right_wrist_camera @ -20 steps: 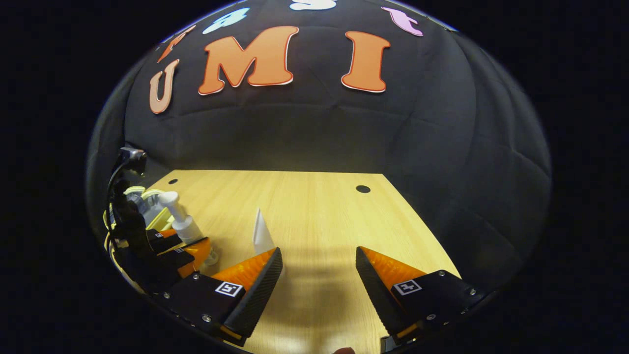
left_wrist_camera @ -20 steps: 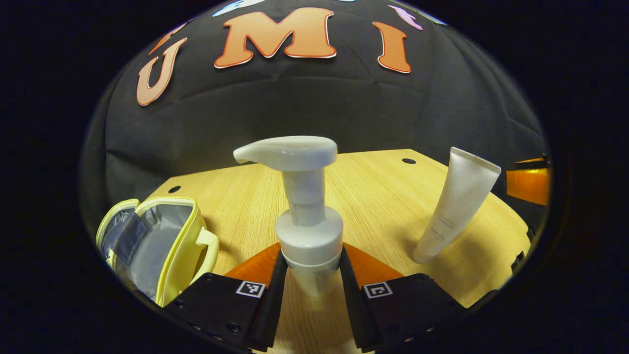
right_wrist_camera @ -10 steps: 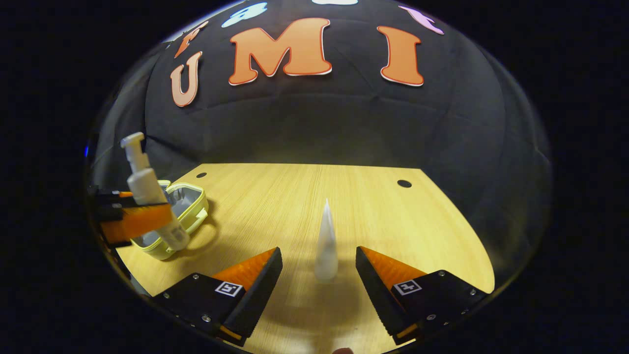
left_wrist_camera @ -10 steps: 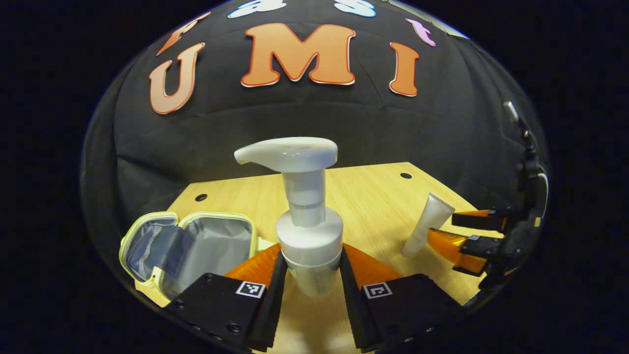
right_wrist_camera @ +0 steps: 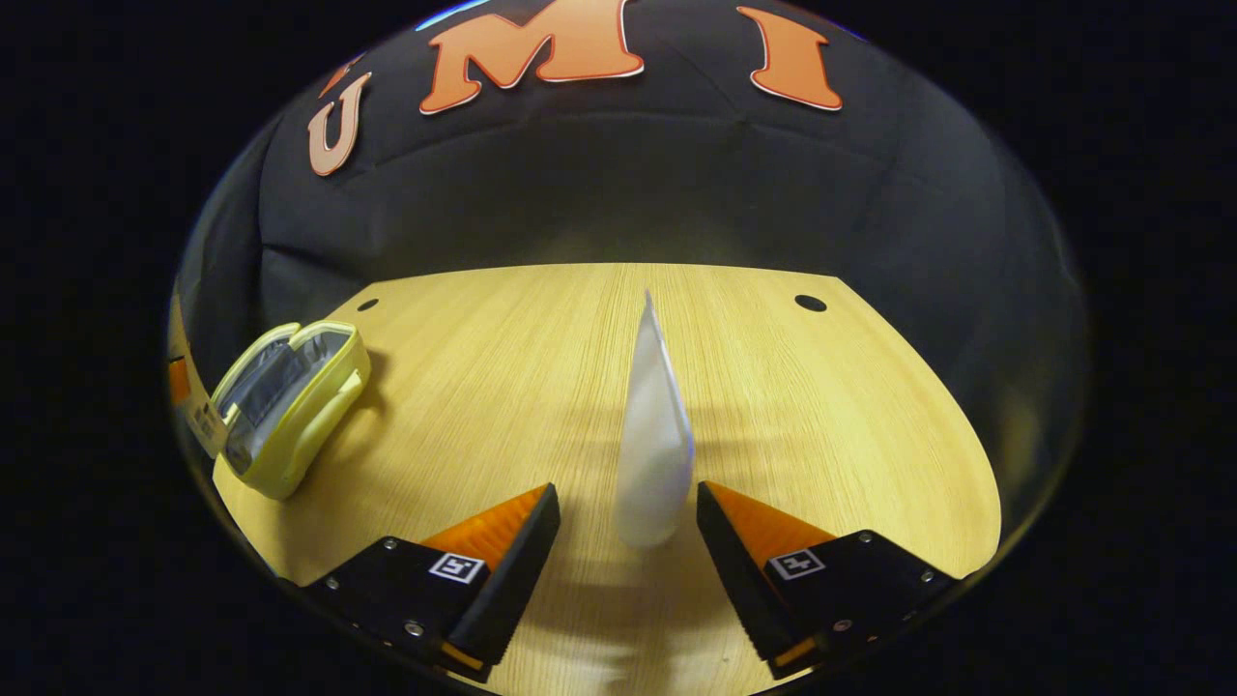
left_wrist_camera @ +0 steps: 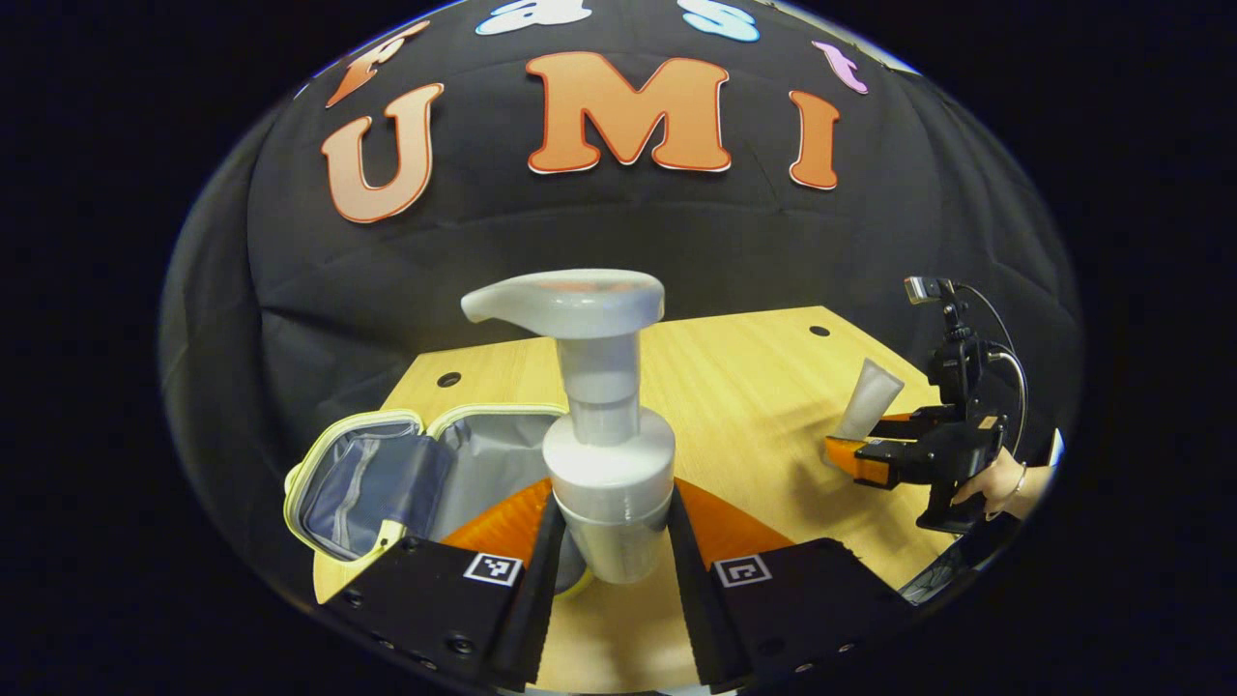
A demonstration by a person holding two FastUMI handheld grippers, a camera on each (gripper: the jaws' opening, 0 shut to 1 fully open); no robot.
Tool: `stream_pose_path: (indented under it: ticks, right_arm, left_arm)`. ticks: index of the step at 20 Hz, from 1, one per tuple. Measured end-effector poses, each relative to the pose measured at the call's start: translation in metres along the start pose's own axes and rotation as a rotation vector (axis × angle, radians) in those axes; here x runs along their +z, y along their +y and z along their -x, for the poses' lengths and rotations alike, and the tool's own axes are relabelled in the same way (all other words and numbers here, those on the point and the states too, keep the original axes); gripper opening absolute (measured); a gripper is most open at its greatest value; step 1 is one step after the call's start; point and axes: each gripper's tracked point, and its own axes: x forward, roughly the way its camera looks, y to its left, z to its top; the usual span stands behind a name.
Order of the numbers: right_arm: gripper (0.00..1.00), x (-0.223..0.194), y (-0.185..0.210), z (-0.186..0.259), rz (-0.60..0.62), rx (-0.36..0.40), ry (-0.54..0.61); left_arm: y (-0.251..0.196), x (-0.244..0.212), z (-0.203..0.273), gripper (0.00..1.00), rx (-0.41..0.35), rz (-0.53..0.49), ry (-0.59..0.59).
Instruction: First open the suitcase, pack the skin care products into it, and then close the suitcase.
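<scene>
on the wooden table [right_wrist_camera: 821,406] my left gripper [left_wrist_camera: 607,541] clamps the pump bottle [left_wrist_camera: 607,425]; open suitcase [left_wrist_camera: 387,478] at nine o'clock; my right gripper [right_wrist_camera: 626,527] gapes around the upright tube [right_wrist_camera: 655,435], not pressing it.

Suitcase [left_wrist_camera: 387,478] partly hidden behind pump bottle [left_wrist_camera: 604,425]

The pump bottle [left_wrist_camera: 609,454] I held was white all over, its body a shade more milky than the glossy head. The tube [right_wrist_camera: 654,435] was plain white too, with no print I could make out. My suitcase [right_wrist_camera: 285,406] was pale yellow outside and lined in silvery grey, with a darker blue-grey pocket inside. The table [right_wrist_camera: 541,367] was light yellowish wood with a fine straight grain and a few small dark round holes.
</scene>
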Motion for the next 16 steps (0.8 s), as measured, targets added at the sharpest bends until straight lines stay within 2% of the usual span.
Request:
stream_pose_path:
  ticks: [3, 5, 6, 11, 14, 16]
  right_arm:
    - [0.80, -0.009, -0.001, -0.009, 0.020, -0.007, 0.027]
    - [0.67, -0.009, -0.007, -0.013, 0.032, -0.024, 0.027]
    - [0.53, -0.008, -0.008, -0.011, 0.026, -0.020, 0.026]
    - [0.42, -0.007, -0.006, -0.008, 0.005, -0.026, 0.038]
    - [0.40, 0.012, 0.009, 0.013, -0.029, 0.004, 0.017]
    - [0.39, 0.031, 0.026, 0.032, -0.047, 0.036, -0.015]
  left_arm:
    - [0.006, -0.007, 0.004, 0.58, 0.011, -0.010, 0.008]
    - [0.009, -0.011, 0.006, 0.58, 0.013, -0.008, 0.013]
    - [0.010, -0.013, 0.006, 0.58, 0.011, -0.003, 0.018]
    - [0.023, -0.012, 0.007, 0.58, 0.000, 0.027, 0.029]
    - [0.054, 0.001, 0.011, 0.58, -0.002, 0.009, 0.018]
    - [0.080, 0.009, 0.008, 0.58, -0.031, 0.003, 0.049]
